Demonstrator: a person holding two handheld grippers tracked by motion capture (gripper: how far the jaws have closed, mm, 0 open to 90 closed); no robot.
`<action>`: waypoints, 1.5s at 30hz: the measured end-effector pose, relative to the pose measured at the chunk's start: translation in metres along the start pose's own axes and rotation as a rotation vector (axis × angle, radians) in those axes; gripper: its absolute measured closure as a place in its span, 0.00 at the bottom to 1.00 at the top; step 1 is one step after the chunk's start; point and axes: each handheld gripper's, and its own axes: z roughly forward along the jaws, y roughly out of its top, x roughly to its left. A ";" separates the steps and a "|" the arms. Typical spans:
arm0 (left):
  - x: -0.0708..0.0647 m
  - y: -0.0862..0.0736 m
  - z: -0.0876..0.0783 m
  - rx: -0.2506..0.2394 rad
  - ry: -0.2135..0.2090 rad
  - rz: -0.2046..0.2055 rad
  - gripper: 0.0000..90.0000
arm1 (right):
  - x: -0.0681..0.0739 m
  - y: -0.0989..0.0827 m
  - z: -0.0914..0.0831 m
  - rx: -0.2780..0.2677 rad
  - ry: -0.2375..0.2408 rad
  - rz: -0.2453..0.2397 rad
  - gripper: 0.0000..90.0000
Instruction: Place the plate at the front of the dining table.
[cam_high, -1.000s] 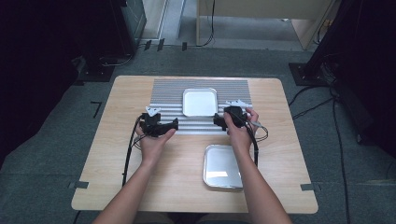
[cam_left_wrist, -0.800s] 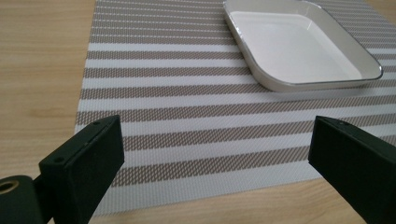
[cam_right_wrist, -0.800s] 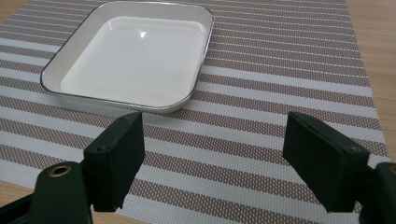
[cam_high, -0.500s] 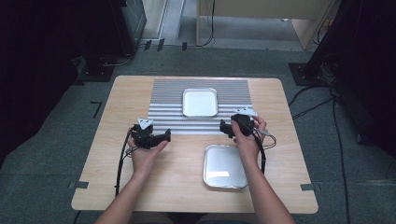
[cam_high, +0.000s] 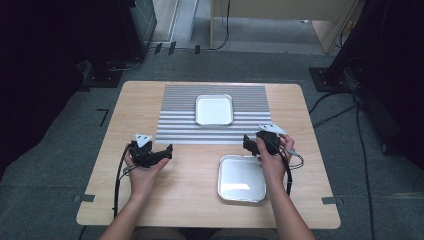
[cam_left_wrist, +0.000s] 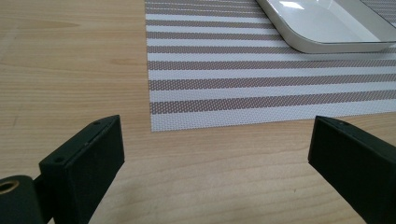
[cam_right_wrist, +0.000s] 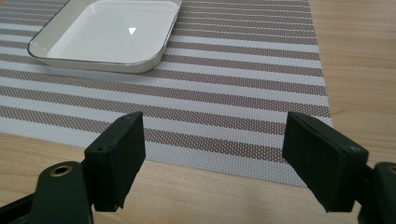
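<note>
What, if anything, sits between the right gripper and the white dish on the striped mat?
Nothing visible does. Between the right gripper and the white dish lie only bare wood and the flat striped mat. Its jaws stand wide open, holding nothing.

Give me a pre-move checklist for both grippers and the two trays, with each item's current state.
1. Left gripper open and holding nothing: ok, jaws stand wide over bare wood.
2. Right gripper open and holding nothing: ok, jaws wide at the striped mat's near edge.
3. White tray sits flat on the mat: ok.
4. Near tray lies on the table, off the mat: ok.
5. Both trays hold nothing: ok.
6. Right cable trails beside the near tray; whether it touches: cannot tell.
</note>
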 end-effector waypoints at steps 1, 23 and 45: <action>0.001 -0.001 -0.002 -0.001 0.001 0.001 0.04 | -0.001 -0.002 -0.002 0.000 -0.003 -0.010 0.24; 0.041 -0.032 -0.037 0.003 0.049 0.037 0.04 | -0.042 -0.040 -0.037 -0.023 -0.017 0.028 0.25; 0.079 -0.054 -0.069 0.025 0.104 0.032 0.04 | -0.096 -0.084 -0.076 -0.016 -0.060 0.082 0.25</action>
